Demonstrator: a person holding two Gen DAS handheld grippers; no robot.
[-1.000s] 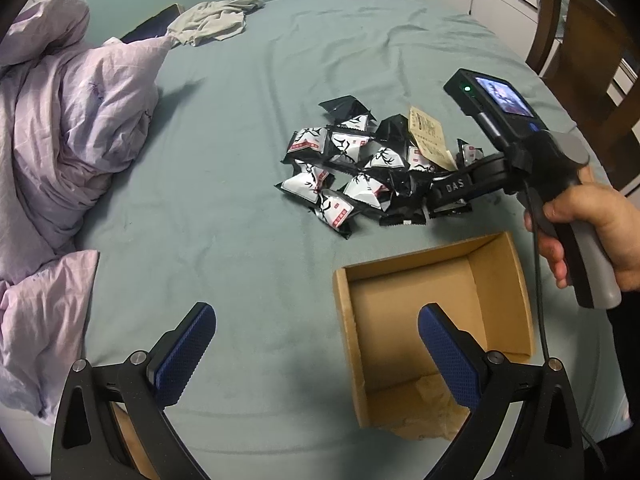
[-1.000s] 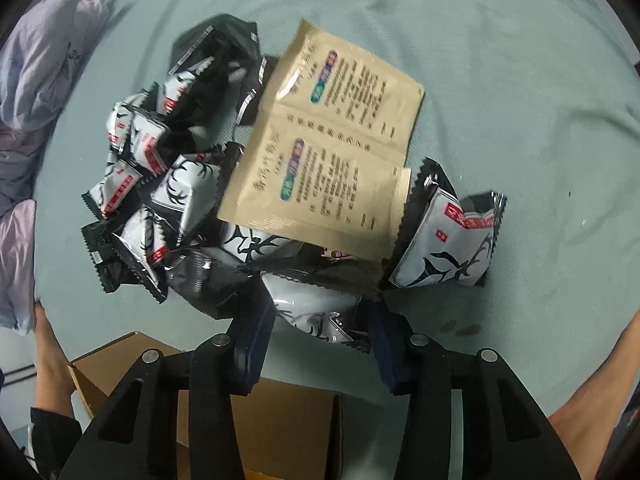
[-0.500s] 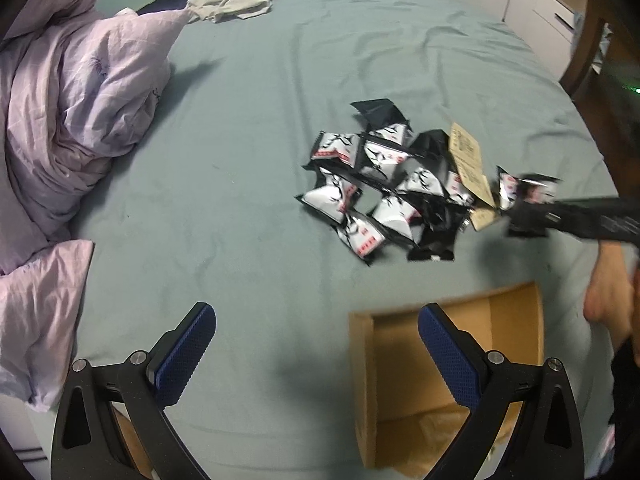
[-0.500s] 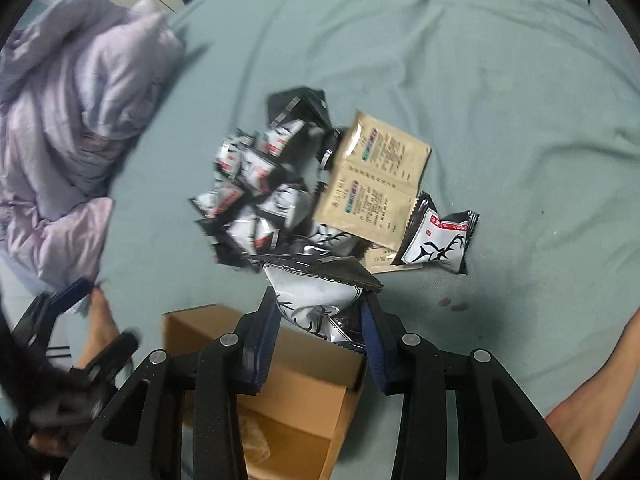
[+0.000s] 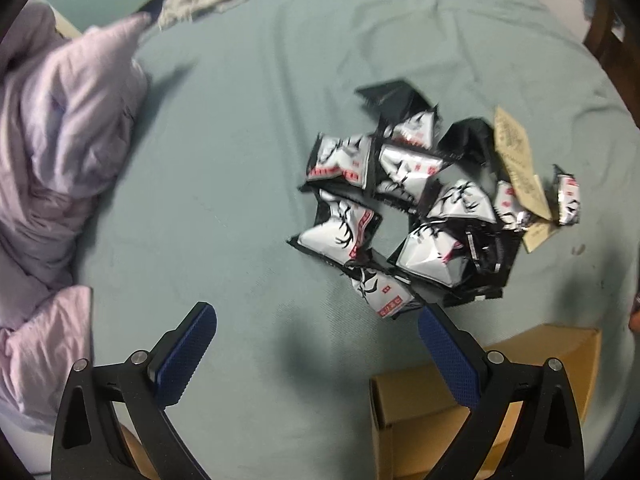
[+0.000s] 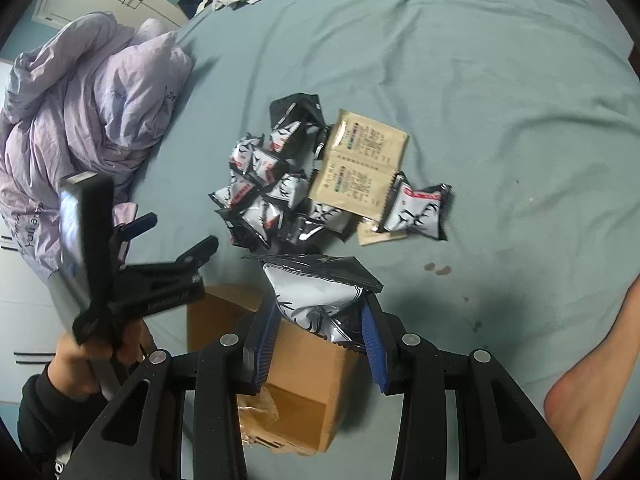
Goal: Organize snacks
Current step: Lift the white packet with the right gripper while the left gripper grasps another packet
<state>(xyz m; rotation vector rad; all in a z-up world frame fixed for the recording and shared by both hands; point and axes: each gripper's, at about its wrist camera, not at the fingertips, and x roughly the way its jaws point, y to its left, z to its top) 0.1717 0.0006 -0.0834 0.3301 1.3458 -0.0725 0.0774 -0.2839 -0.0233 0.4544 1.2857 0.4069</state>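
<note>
On the far left of the bed, a lilac duvet (image 6: 84,112) lies bunched. Beside it the left gripper (image 5: 316,354) hangs with its tongs spread wide, gripping nothing. Further right, the snack pile (image 6: 280,188) sits on the teal sheet (image 6: 500,80). Nearest, the right gripper (image 6: 320,336) pinches one black-and-white snack packet (image 6: 316,300) above the open cardboard box (image 6: 308,364).

Black-and-white snack packets (image 5: 404,204) heaped beside open cardboard box (image 5: 520,392).
</note>
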